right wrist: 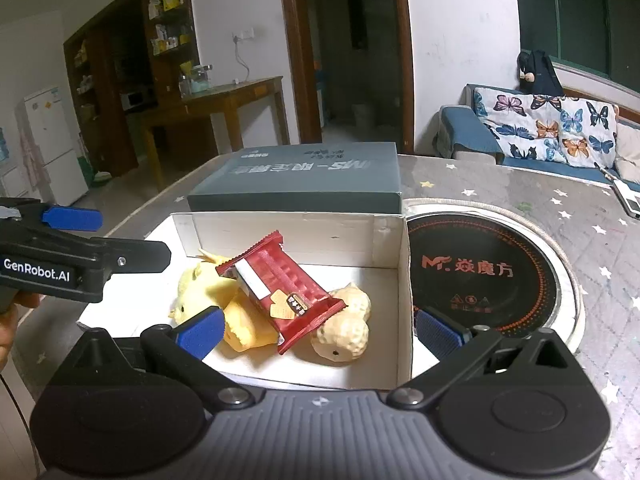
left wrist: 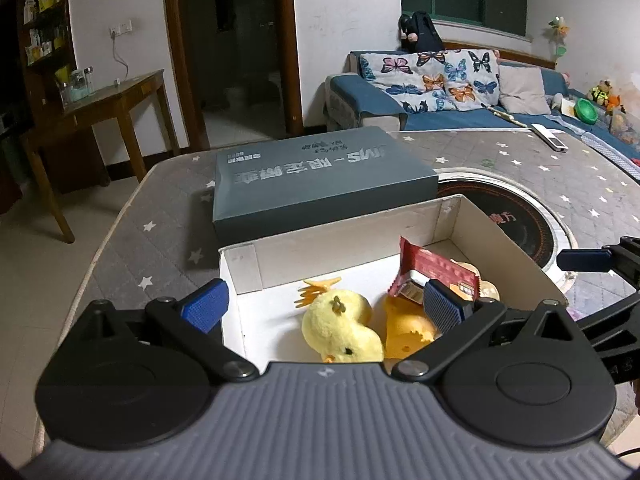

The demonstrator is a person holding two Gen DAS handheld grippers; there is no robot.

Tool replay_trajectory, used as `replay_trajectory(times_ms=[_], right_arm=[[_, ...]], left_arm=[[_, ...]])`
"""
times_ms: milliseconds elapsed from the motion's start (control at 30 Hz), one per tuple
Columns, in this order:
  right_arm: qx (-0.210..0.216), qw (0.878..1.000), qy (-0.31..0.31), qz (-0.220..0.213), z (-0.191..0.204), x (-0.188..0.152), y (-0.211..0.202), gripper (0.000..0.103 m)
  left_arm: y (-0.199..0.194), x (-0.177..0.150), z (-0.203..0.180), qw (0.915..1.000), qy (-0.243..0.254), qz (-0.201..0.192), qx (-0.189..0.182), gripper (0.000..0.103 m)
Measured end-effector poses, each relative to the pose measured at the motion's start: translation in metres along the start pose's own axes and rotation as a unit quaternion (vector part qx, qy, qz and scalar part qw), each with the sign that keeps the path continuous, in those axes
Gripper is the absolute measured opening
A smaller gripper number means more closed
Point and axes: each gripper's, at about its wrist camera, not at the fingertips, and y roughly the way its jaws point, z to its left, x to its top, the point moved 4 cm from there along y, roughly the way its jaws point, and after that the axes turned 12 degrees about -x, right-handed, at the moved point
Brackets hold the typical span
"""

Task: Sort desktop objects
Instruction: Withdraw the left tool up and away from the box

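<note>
An open white box (left wrist: 344, 240) (right wrist: 280, 236) holds a yellow plush duck (left wrist: 340, 328) (right wrist: 192, 288), an orange-yellow toy (left wrist: 404, 332) (right wrist: 244, 326), a peanut-shaped toy (right wrist: 344, 332) and a red snack packet (left wrist: 436, 272) (right wrist: 280, 280) lying on top of them. My left gripper (left wrist: 322, 306) hangs open over the box's near left corner, holding nothing. My right gripper (right wrist: 320, 332) is also open and empty. It straddles the box's right wall, with one finger inside and one outside.
A dark grey lidded box (left wrist: 320, 184) (right wrist: 304, 180) sits just behind the white box. A round black induction hob (right wrist: 480, 276) (left wrist: 516, 216) lies to the right in the star-patterned tablecloth (left wrist: 160, 232). A white remote (left wrist: 550, 136) lies far right. A sofa stands behind.
</note>
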Motion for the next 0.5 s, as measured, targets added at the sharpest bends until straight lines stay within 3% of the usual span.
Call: replay_trajectory(times_ms=[500], right_arm=[[0.005, 1.0, 0.004, 0.012, 0.001, 0.014, 0.021, 0.103]], left_arm=[[0.016, 0.011, 0.018, 0.9998, -0.011, 0.008, 0.012, 0.103]])
